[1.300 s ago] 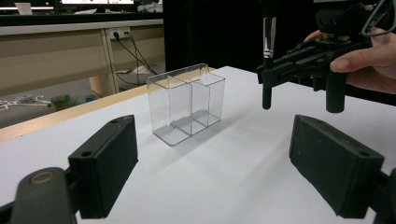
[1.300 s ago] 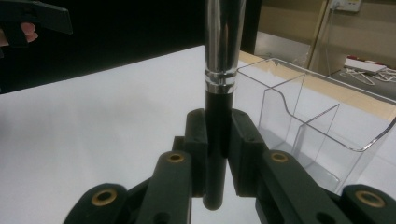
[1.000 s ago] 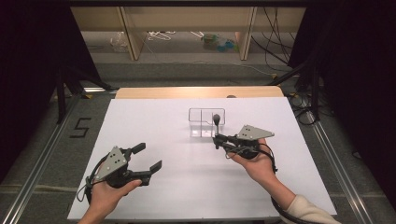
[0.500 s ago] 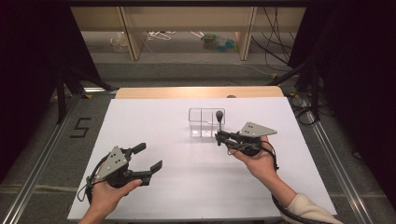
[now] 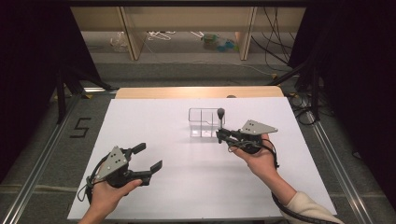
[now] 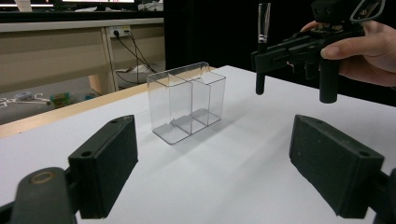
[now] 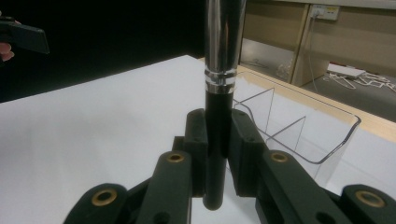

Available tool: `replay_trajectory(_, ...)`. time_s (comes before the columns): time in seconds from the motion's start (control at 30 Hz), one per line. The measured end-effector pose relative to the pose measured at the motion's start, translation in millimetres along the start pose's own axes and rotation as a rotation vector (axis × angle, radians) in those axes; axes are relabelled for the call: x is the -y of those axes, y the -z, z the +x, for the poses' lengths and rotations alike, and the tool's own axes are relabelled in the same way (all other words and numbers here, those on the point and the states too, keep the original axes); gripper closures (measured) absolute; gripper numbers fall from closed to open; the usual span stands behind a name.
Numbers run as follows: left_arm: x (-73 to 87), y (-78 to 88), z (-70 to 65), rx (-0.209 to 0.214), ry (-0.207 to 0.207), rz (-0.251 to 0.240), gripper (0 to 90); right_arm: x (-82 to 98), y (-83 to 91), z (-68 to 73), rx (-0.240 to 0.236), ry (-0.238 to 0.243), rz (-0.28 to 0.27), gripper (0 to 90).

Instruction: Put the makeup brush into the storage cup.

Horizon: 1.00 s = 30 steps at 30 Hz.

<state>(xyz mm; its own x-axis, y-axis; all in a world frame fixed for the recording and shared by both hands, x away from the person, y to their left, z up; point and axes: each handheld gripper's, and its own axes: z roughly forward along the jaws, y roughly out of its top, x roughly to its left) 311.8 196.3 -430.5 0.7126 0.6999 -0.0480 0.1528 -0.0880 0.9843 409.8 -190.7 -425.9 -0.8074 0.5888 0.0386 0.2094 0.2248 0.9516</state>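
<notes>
Our right claw (image 5: pixel 220 135) is clamped on the upright makeup brush (image 7: pixel 219 93); left claw (image 5: pixel 148 157) gapes apart; lowering off-line could knock the clear organizer (image 5: pixel 205 122) over

The surface (image 5: pixel 154 126) is a flat white top with a strip of pale wood showing along its far edge. A clear plastic organizer (image 5: pixel 204 122) stands directly on it, right of the middle and toward the far side. The organizer is open at the top, split by an inner wall into compartments, and casts a faint shadow on the white.
</notes>
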Motion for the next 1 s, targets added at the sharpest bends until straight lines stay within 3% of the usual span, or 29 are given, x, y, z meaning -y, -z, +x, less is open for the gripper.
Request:
replay_trajectory(0.2, 0.2, -0.3, 0.9, 0.004, -0.008, 0.002, 15.2, -1.7, -0.8, -2.1, 0.007, -0.001, -0.008, 79.6)
replay_trajectory(0.3, 0.8, -0.5, -0.7, -0.004, 0.019, 0.002, 15.2, -1.6, -2.7, -2.6, 0.002, -0.011, -0.023, 79.7)
replay_trajectory(1.0, 0.9, -0.6, 0.3, -0.002, 0.009, 0.001, 15.2, -7.3, -3.2, -9.6, 0.027, -0.013, -0.023, 79.7)
